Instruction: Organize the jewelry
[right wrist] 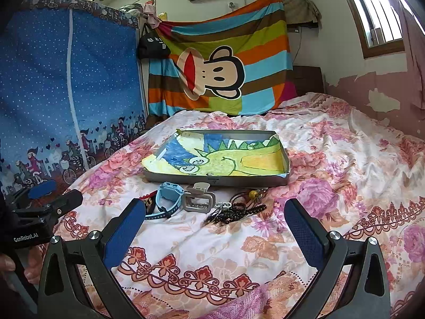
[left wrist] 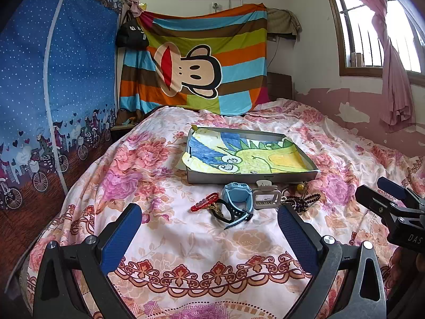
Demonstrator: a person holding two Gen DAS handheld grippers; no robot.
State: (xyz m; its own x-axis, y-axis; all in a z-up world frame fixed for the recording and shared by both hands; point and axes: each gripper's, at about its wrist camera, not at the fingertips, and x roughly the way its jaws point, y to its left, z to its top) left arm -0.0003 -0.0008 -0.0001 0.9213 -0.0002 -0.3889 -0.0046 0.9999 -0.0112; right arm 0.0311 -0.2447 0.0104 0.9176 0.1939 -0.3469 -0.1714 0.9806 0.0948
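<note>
Floral bedspread (left wrist: 186,252) is carrying my tangled jewelry pile (left wrist: 255,202); I'm hovering left gripper (left wrist: 209,228) and right gripper (right wrist: 215,226), jaws spread.

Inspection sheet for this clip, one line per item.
Surface: floral bedspread, wrinkled.
Job's things: shallow tray lined with a crayon drawing; in front of it red bead bracelet, blue watch, grey hair claw, dark bead string.
Clutter: nothing seen.
Grippers: left gripper and right gripper both open, holding nothing, short of the pile.
Cables: nothing seen on the bed.
Surroundings: striped monkey sheet, blue wardrobe, window.
</note>
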